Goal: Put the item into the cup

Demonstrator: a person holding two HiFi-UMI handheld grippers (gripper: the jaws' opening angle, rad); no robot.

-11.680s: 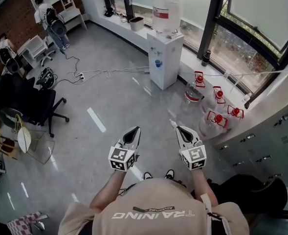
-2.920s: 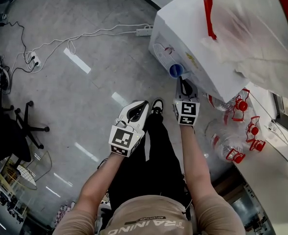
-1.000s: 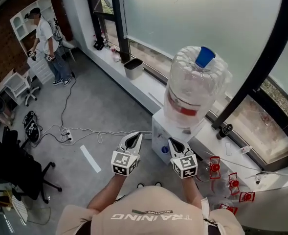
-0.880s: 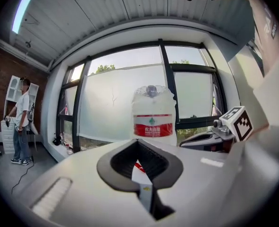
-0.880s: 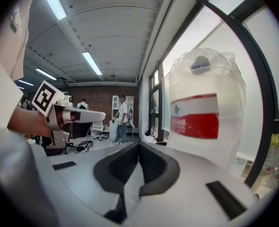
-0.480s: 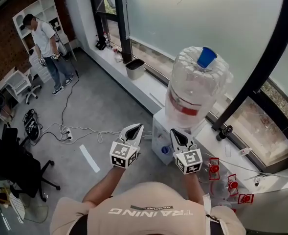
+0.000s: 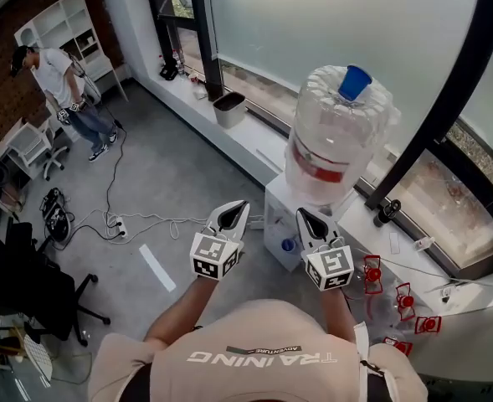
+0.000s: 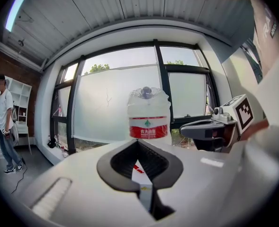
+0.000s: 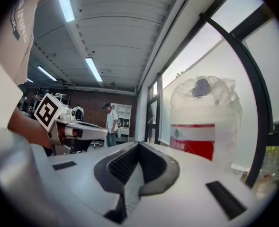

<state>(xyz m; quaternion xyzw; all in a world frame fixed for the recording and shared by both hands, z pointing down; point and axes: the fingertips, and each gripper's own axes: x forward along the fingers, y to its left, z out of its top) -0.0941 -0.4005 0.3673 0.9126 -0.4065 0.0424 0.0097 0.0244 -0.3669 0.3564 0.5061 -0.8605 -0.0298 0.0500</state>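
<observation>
Person stands facing a white floor-standing water dispenser (image 7: 273,223) topped with a large clear plastic water bottle with a blue cap and red label (image 7: 338,132). Left tool (image 7: 240,206) is held up just left of the dispenser with its tips pressed together. A white patch with a red streak shows in the gap behind the tips, but can't tell if that's an item or the dispenser behind. Right tool (image 7: 301,214) is near the dispenser front, tips also together, nothing seen in it. Small blue cup (image 7: 289,244) sits at the dispenser front, between the two tools in the head view. No separate item can be made out. Risks, as a guess: with both tools closed and apparently empty, nothing goes in. The cup is small and perched, so a bump from the right tool could tip it or knock it off.
</observation>
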